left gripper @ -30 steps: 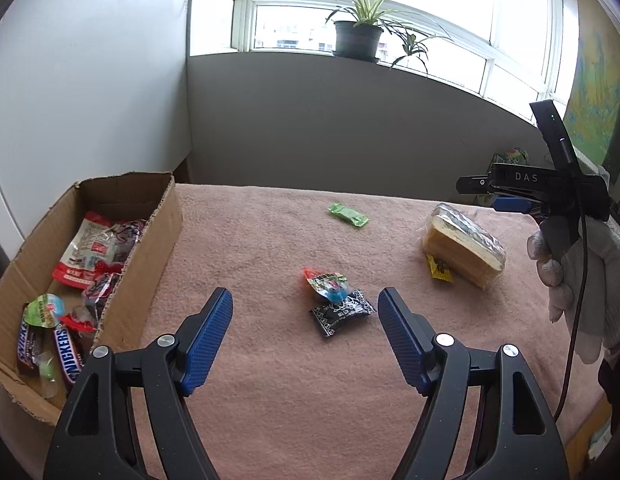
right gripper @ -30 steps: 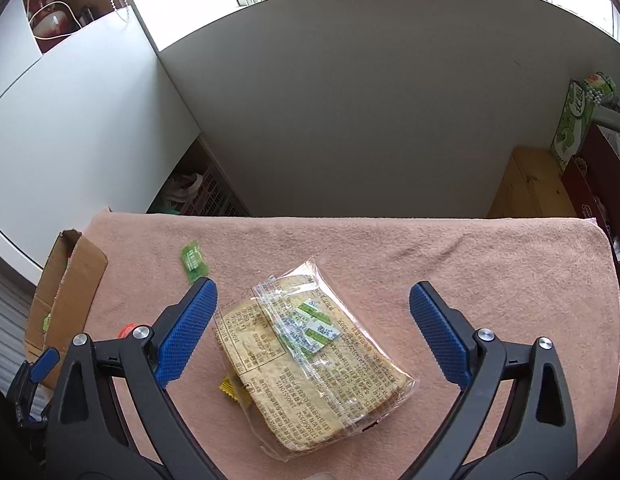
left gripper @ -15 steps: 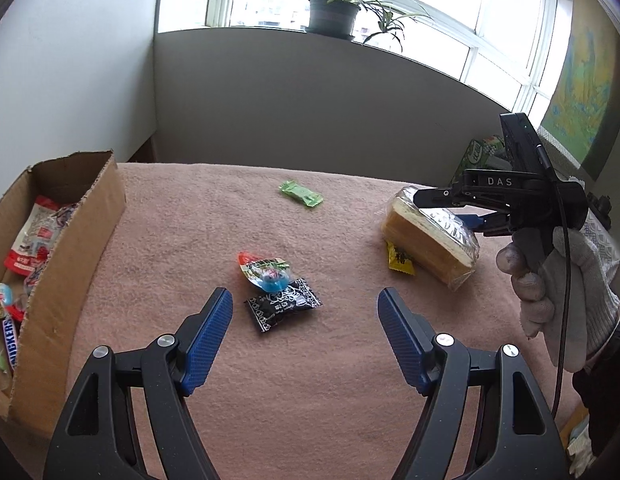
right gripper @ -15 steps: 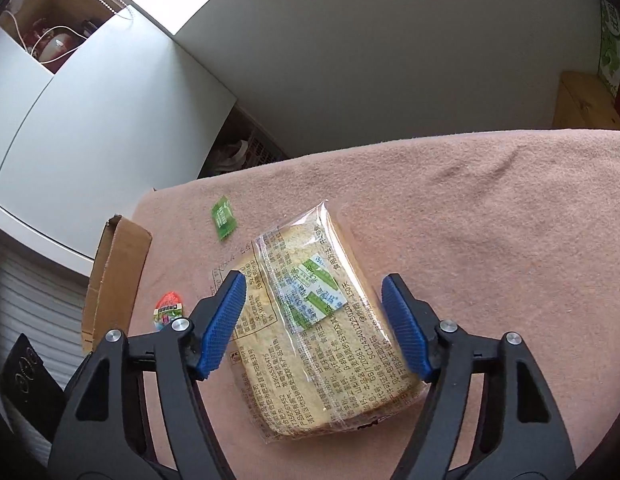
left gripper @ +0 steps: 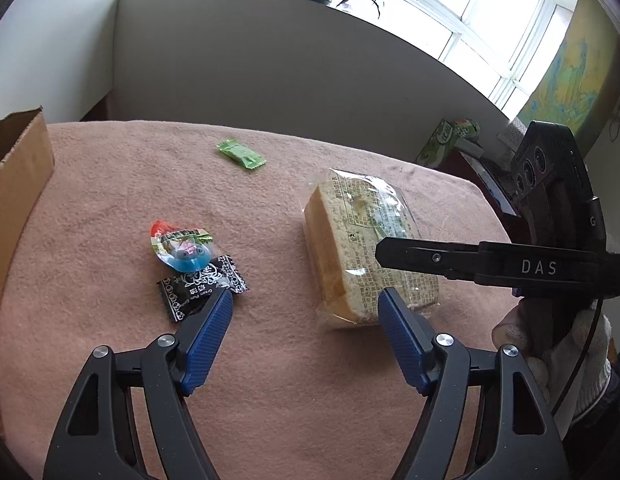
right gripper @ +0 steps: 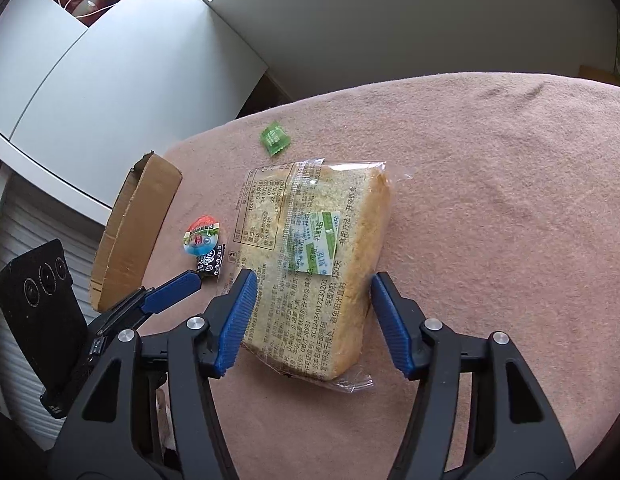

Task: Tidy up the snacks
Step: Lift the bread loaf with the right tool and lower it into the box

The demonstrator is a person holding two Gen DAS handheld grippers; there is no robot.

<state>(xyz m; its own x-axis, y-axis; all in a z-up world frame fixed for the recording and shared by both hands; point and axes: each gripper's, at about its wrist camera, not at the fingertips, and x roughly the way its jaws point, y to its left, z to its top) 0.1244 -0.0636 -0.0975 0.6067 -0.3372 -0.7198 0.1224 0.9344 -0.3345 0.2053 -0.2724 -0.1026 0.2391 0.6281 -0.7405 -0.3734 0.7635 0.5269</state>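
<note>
A wrapped loaf of sliced bread [right gripper: 318,240] lies on the pink cloth [right gripper: 490,200]. My right gripper [right gripper: 312,280] straddles its near end and its jaws are closing. The blue pads sit at the wrapper's two sides, not visibly pressing. In the left wrist view the bread [left gripper: 350,240] lies just ahead to the right, with a black finger of the right gripper [left gripper: 430,258] across it. My left gripper [left gripper: 305,300] is open over bare cloth, between the bread and a black snack packet [left gripper: 202,284]. A jelly cup [left gripper: 180,244] rests against that packet. A green candy [left gripper: 241,153] lies farther back.
A cardboard box [left gripper: 18,184] stands at the cloth's left edge, its inside out of view. A white-gloved hand [left gripper: 570,352] holds the right gripper. A grey wall runs behind the table, with green cartons [left gripper: 450,140] at the far right corner.
Both grippers dipped and came closer to the table. The right jaws narrowed from wide apart to either side of the bread. The left gripper swung right, so the box's contents left its view.
</note>
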